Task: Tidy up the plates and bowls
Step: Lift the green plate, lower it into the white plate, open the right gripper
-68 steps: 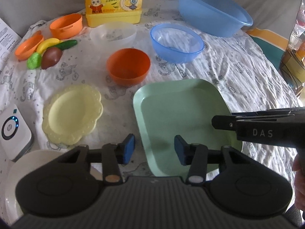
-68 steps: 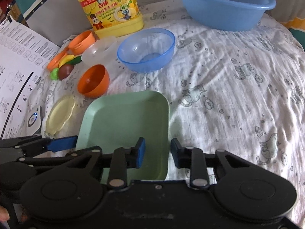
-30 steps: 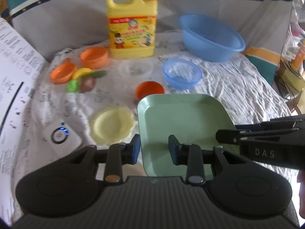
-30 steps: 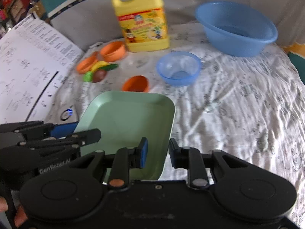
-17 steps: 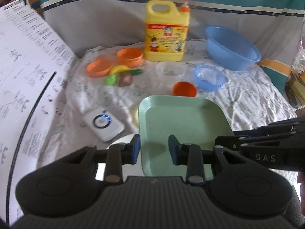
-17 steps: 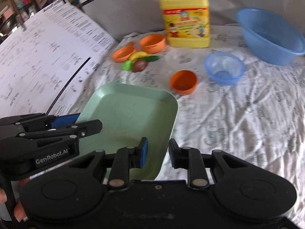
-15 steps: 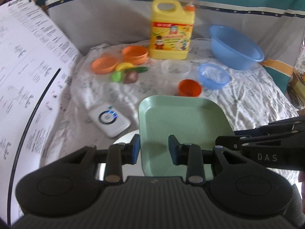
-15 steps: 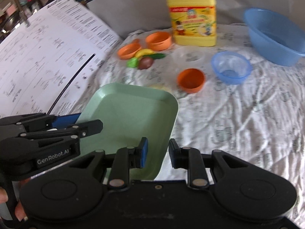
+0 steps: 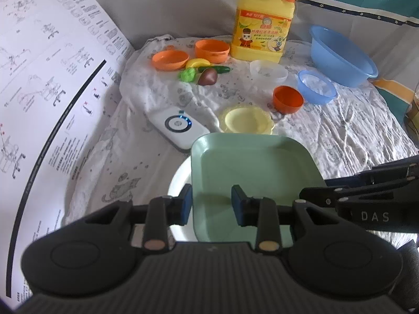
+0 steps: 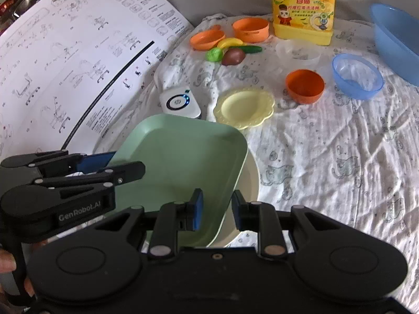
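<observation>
While both tools grip the green square plate (image 9: 251, 167), it hangs over a white round plate (image 10: 250, 180) at 6 o'clock on the cloth-covered surface, tilted, not yet seated. Left tool (image 9: 211, 204) is pinched on the plate's near-left rim, right tool (image 10: 216, 206) on its near-right rim; each pair of pads sits narrow with the rim between. Judgement: plate looks like light rigid plastic, stiff enough for edge pinches, but the smooth raised rim could slip or pivot if one side lets go first, so lower level and release together. Next candidates: yellow scalloped plate (image 10: 244, 108) at 12 o'clock of the green one, flat and thin, best taken at its rim; orange bowl (image 10: 305, 86) and small blue bowl (image 10: 357, 76) at 1 to 2 o'clock, take by the wall. Clear bowl (image 9: 268, 71) farther back looks slippery.
</observation>
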A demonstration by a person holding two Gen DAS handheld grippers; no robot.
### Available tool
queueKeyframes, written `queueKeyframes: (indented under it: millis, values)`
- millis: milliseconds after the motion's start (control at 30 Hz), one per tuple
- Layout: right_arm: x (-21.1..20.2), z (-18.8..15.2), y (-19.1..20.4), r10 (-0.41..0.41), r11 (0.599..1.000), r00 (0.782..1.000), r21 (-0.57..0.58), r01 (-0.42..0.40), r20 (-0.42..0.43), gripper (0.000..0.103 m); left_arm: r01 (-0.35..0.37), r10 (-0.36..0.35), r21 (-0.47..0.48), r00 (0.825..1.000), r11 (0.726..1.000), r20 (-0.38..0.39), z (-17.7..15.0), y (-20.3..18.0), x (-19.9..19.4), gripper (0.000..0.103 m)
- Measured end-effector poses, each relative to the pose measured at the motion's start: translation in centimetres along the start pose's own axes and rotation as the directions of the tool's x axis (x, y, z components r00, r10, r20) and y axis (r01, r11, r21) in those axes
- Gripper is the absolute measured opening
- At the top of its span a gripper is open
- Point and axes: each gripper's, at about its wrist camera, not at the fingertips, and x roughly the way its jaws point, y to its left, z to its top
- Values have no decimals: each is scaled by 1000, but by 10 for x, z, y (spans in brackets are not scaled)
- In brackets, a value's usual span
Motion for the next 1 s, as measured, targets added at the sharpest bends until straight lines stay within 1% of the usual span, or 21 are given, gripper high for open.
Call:
queueKeyframes:
  millis: [333, 633, 867, 933, 967, 1000]
  values:
    - [21, -5, 1, -26, 1000, 998, -5, 26, -53, 24, 11, -11, -1, 998, 1000, -58, -18, 4, 21, 31]
    - [35, -6, -1, -37, 999, 997, -5, 37, -69, 24, 22, -23, -10, 996, 1000, -82, -19, 6, 36, 32]
    - [43, -4, -4, -21, 1000, 996, 1, 21, -84, 25, 25, -27, -23, 995, 999, -100, -20, 9, 43, 32]
    - [44, -4, -4, -12, 1000, 996, 2, 12, -84, 26, 20, -22, -24, 995, 1000, -99, -20, 10, 44, 35]
    - [43, -3, -4, -6, 1000, 997, 0, 6, -82, 28, 13, -15, -21, 995, 1000, -95, -19, 9, 43, 44]
    - [42, -3, -4, -5, 1000, 997, -3, 5, -77, 34, 1, -2, -16, 996, 1000, -86, -19, 8, 42, 49]
